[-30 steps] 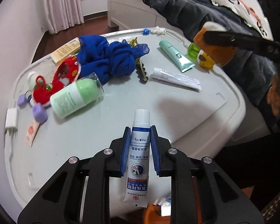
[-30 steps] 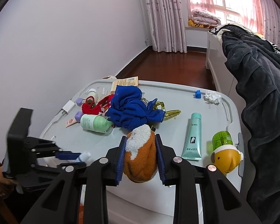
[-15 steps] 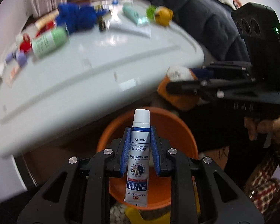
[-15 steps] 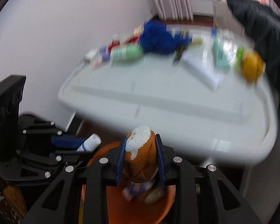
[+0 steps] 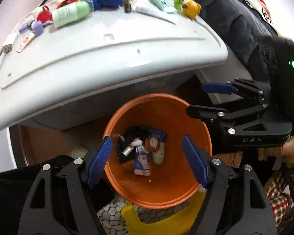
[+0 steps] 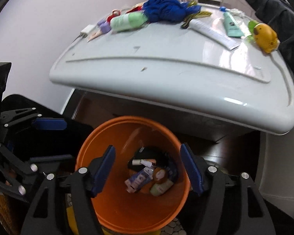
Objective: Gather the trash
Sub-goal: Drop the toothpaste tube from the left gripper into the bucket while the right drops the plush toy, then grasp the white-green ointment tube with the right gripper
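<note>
Both the left gripper [image 5: 147, 161] and the right gripper [image 6: 148, 168] are hanging spread and empty over the orange bin [image 5: 127, 186], while the remaining clutter is lying ahead of the fingers, on the white lid [image 6: 166, 72].

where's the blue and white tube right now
In the orange bin, lying at the bottom beside the orange-and-white piece, below both open grippers.

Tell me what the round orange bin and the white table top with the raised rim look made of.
Round orange bin: likely moulded plastic, smooth and slightly glossy, with a thin rolled rim. White table top: probably plastic too, glossy, with window glare and rounded, moulded edges.
</note>
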A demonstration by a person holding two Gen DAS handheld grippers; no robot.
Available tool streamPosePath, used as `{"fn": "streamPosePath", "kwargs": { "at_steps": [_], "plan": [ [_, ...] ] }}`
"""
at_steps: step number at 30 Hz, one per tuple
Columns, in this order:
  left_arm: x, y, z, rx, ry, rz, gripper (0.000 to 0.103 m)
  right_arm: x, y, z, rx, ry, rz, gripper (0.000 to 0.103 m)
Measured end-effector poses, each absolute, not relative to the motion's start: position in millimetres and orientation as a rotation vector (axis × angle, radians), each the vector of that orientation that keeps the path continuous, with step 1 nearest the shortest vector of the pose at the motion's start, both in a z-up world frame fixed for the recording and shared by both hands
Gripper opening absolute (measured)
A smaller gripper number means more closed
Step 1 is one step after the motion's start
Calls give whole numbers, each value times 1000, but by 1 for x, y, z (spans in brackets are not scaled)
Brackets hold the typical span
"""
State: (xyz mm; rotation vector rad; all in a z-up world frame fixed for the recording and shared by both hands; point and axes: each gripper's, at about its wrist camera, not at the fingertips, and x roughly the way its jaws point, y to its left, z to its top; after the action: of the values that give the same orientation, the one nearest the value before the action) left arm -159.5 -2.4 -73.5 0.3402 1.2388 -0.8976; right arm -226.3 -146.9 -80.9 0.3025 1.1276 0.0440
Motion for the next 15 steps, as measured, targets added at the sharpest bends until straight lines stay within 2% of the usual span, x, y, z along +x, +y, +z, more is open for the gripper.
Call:
{"fn": "streamPosePath", "kwargs": {
  "at_steps": [6,8,10,15],
  "plan": [
    [-125,-4,-40,270,1111,-899,72,-209,-167,-54,265,1057,43,67],
    [-107,-13,-29,262,1068,-883,72,-195,-181,-39,244,1026,19,71],
    [-86,-27,-20,257,1036,-879,72,-177,-198,-25,217,1006,0,79],
    [-45,-50,-11,169,974,-868,72,-110,-230,-19,112,992,-35,84]
  ]
}}
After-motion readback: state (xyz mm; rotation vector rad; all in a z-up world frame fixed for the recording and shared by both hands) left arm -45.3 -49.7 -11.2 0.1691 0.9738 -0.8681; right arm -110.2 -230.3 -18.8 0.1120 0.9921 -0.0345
